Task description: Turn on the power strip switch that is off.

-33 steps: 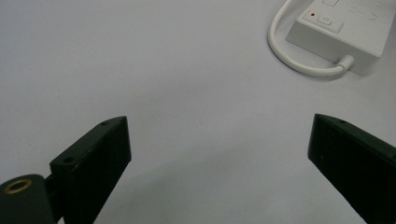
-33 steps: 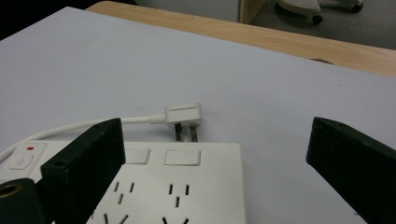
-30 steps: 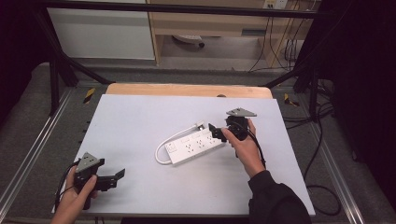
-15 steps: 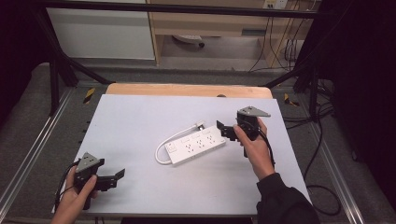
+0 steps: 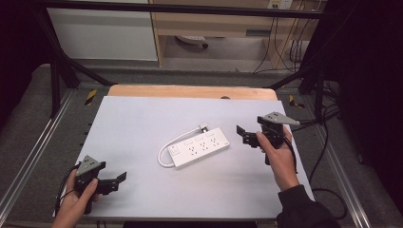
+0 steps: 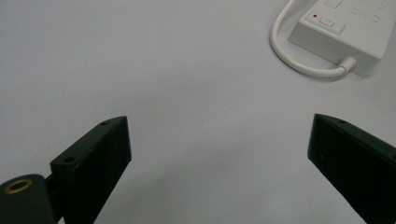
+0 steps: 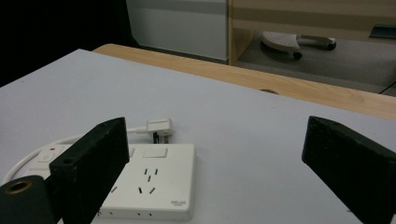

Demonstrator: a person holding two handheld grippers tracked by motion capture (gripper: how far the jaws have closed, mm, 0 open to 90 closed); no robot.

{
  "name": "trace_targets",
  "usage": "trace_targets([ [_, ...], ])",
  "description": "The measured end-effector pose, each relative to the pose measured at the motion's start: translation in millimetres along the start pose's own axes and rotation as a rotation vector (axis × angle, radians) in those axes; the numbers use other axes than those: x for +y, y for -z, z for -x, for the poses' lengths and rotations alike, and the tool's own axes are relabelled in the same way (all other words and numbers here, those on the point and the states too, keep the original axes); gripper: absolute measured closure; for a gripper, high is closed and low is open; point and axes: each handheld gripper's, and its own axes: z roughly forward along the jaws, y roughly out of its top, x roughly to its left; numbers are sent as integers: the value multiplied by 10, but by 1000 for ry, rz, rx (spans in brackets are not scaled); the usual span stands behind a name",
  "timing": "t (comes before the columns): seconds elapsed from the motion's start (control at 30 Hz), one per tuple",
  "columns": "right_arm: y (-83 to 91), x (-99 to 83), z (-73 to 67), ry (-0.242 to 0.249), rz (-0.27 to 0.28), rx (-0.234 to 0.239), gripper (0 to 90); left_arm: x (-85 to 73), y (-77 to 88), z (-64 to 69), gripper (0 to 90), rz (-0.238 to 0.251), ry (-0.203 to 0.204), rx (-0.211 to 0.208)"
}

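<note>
My right gripper hangs just off the three o'clock end of the white power strip, its fingers spread wide with nothing between them, close to the strip but not touching it. I hold it low and nearly level, so its camera looks along the strip's top, and from there I judge it is lined up for a grasp on that end. The strip lies near the middle of the worktop, set on a slant with its sockets facing up, which leaves every face easy to reach. Its white cord loops out of the nine o'clock end and runs behind the body to the plug, which rests on the sheet at about twelve o'clock of the strip, unplugged (so nothing is live, as far as I can judge). My left gripper waits well apart at about seven o'clock of the strip, near the front edge, fingers also wide apart and empty; I take it to be parked out of the way. There is a small grey mark printed on the strip's near corner in the right gripper view, too small to read.
</note>
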Motion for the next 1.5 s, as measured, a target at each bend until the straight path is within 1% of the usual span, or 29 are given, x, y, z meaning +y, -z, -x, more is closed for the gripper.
trace_targets([
  [0.13,153,-27,53,4,29,-2,69,0,11,-3,59,2,3,3],
  [0.23,266,-58,89,11,50,1,66,-8,25,-15,59,6,13,2],
  [0.37,407,-121,134,9,69,-3,66,-24,47,-44,59,13,28,6],
  [0.5,524,-225,196,7,70,-18,65,-30,66,-68,59,21,38,8],
  [0.67,619,-397,277,-18,73,-32,65,-29,67,-69,59,23,42,8],
  [0.73,639,-479,311,-29,67,-37,65,-28,68,-69,59,24,43,7],
  [0.93,650,-722,386,-40,44,-58,69,-28,70,-75,59,22,48,8],
  [1.07,650,-851,410,-56,27,-58,69,-29,65,-72,59,22,52,7],
  [1.23,641,-973,414,-52,4,-55,65,-28,65,-71,59,22,53,7],
  [1.37,613,-1062,406,-52,-31,-47,51,-27,66,-68,59,21,50,7],
  [1.5,556,-1137,363,-37,-83,-41,44,-27,66,-65,59,25,46,6],
])
